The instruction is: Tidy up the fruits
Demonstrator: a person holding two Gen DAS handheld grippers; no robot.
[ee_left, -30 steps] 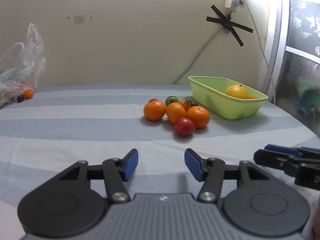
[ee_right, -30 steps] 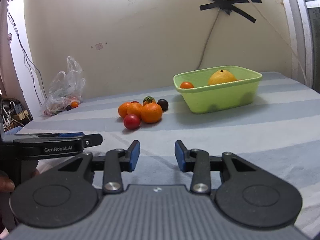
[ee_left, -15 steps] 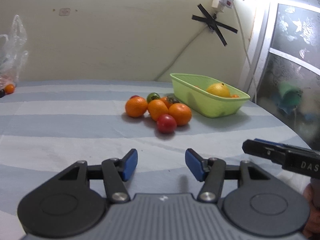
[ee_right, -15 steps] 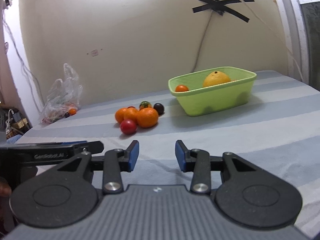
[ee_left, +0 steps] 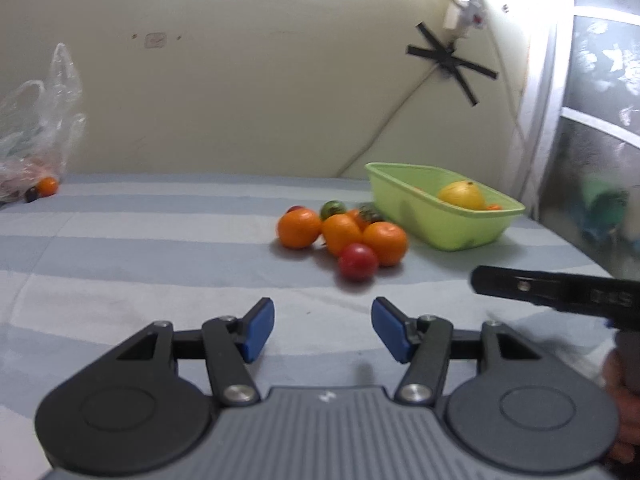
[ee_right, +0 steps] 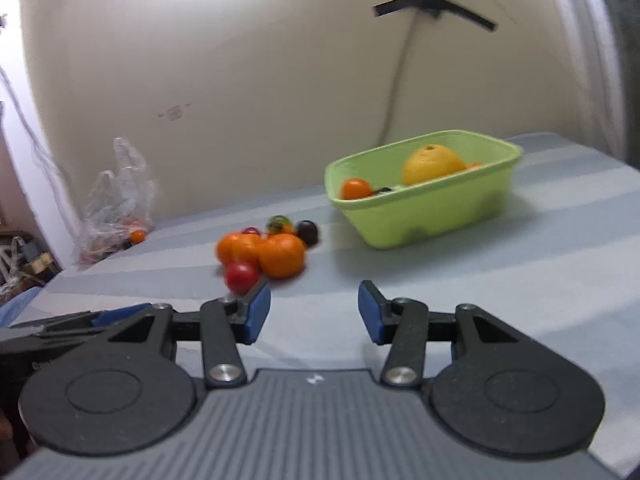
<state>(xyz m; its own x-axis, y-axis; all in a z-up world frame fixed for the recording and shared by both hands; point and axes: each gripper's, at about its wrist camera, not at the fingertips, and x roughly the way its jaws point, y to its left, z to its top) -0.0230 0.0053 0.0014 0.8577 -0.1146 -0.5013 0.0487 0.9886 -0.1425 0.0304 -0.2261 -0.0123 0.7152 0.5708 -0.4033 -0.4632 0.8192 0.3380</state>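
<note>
A cluster of fruit lies on the striped cloth: three oranges (ee_left: 344, 234) (ee_right: 280, 255), a red tomato (ee_left: 357, 262) (ee_right: 241, 276), a green tomato (ee_left: 333, 209) and a dark one (ee_right: 307, 231). Beside them stands a lime-green basket (ee_left: 452, 230) (ee_right: 436, 208) holding a big yellow fruit (ee_left: 461, 196) (ee_right: 433, 164) and a small orange tomato (ee_right: 355, 189). My left gripper (ee_left: 323, 330) is open and empty, short of the cluster. My right gripper (ee_right: 313, 312) has its jaws opening, nothing between them; it also shows as a black bar (ee_left: 552, 292) in the left wrist view.
A clear plastic bag (ee_left: 36, 136) (ee_right: 116, 196) with a few small fruits lies at the far left against the wall. A cable and black tape cross (ee_left: 452, 62) hang on the wall behind the basket. A window frame (ee_left: 560, 120) bounds the right side.
My right gripper's jaws have spread wider and it has drawn closer to the fruit cluster. The left gripper's view has swung slightly; its jaws look about the same.
</note>
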